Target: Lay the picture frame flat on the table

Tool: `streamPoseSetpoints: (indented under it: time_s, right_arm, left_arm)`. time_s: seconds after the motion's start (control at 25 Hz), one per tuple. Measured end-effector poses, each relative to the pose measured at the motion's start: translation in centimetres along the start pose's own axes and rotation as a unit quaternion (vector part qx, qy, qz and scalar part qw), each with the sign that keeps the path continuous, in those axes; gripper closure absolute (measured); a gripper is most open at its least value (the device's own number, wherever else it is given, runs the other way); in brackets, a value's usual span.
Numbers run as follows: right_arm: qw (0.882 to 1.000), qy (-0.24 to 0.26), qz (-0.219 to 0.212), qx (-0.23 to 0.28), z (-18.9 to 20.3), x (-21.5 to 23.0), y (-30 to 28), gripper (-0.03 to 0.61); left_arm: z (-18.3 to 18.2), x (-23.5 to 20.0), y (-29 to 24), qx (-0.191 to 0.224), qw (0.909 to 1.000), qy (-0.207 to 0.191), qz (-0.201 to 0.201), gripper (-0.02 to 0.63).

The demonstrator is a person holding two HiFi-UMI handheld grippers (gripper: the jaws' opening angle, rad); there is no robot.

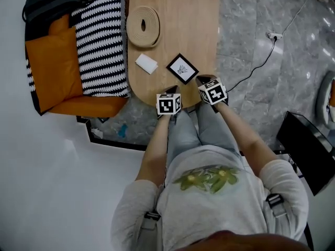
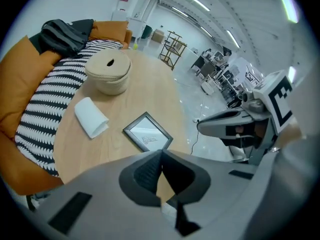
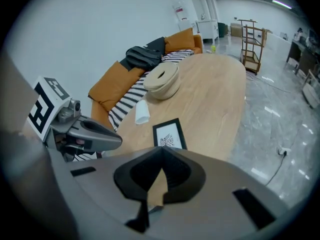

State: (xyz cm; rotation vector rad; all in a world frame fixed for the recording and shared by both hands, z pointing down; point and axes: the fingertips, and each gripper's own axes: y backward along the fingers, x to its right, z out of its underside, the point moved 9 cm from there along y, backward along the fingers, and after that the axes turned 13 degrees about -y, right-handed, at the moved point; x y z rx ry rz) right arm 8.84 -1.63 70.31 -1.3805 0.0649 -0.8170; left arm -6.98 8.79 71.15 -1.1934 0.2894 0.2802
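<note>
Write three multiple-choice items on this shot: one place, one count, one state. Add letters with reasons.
1. In the head view, where does the white roll lie relative to the picture frame?
A. to its left
B. on top of it
C. to its right

2. How many things lie on the table?
A. one
B. three
C. five

3. How is the picture frame?
A. standing upright
B. held in a gripper
C. lying flat, face up

1 A: the roll sits between the frame and the striped cushion.
2 B: the frame, the roll and a round beige container.
3 C: its picture faces up; the left gripper and right gripper are shut on nothing.
</note>
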Motion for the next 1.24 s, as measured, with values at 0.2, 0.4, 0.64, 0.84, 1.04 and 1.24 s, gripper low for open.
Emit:
streamPoseSetpoints:
  time_s: [0.2, 0.4, 0.64, 0.84, 1.04, 1.24]
  right_arm:
    - [1.0, 0.005, -0.012, 0.018, -0.5, -2.2, 3.9, 0.574]
    - [0.999, 0.04, -0.016, 0.029, -0.3, -4.5, 6.9, 0.574]
    - [0.997, 0.058, -0.025, 0.049, -0.5, -6.3, 10.4, 0.574]
    - [0.995, 0.067, -0.027, 0.065, -1.0, -7.1, 12.1, 0.574]
    - [0.995, 0.058, -0.023, 0.073, -1.5, -7.0, 12.7, 0.574]
    - [0.995, 0.059, -0.022, 0.071, -1.5, -6.7, 13.1, 0.574]
  left_arm:
    - [-0.5, 1.1, 4.0, 0.036, 0.9977, 0.058, -0.003, 0.598]
    - [-1.1, 2.6, 7.2, 0.058, 0.9975, 0.04, -0.002, 0.598]
    - [-1.8, 4.2, 9.8, 0.064, 0.9975, 0.028, 0.01, 0.598]
    - [-2.0, 4.8, 11.1, 0.083, 0.9957, 0.039, 0.017, 0.598]
    - [-2.8, 4.6, 12.1, 0.09, 0.9957, 0.021, 0.002, 0.598]
    - [-4.2, 4.1, 13.2, 0.113, 0.9935, 0.011, -0.01, 0.598]
